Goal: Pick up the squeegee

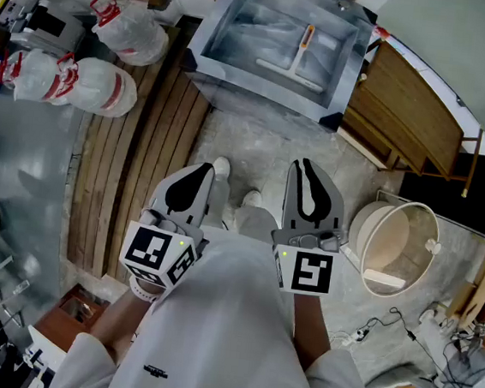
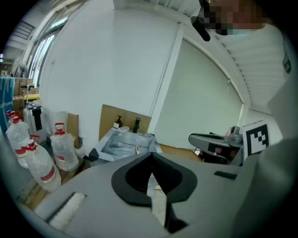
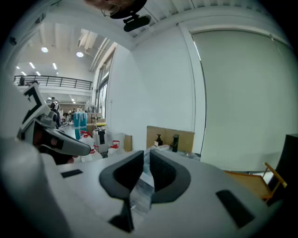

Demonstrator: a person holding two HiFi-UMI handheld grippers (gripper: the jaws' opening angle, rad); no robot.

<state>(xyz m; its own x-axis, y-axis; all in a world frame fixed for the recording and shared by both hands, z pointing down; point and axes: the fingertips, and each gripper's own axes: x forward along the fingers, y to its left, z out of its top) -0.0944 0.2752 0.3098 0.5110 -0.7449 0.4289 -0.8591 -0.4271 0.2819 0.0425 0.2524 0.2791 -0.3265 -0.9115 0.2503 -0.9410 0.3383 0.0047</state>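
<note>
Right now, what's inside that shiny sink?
A squeegee lies on the bottom of the sink, handle pointing away. Nothing else shows; the strip behind the near wall is hidden.

No legible text, number or brand appears in any view. The cubes on the left gripper (image 1: pixel 202 172) and right gripper (image 1: pixel 304 168) carry square black-and-white markers (patterns only, no characters). The plastic bottles (image 1: pixel 107 87) bear red-and-white labels; their print is too small to read. A small dark print on the white garment (image 1: pixel 155 371) is illegible.
</note>
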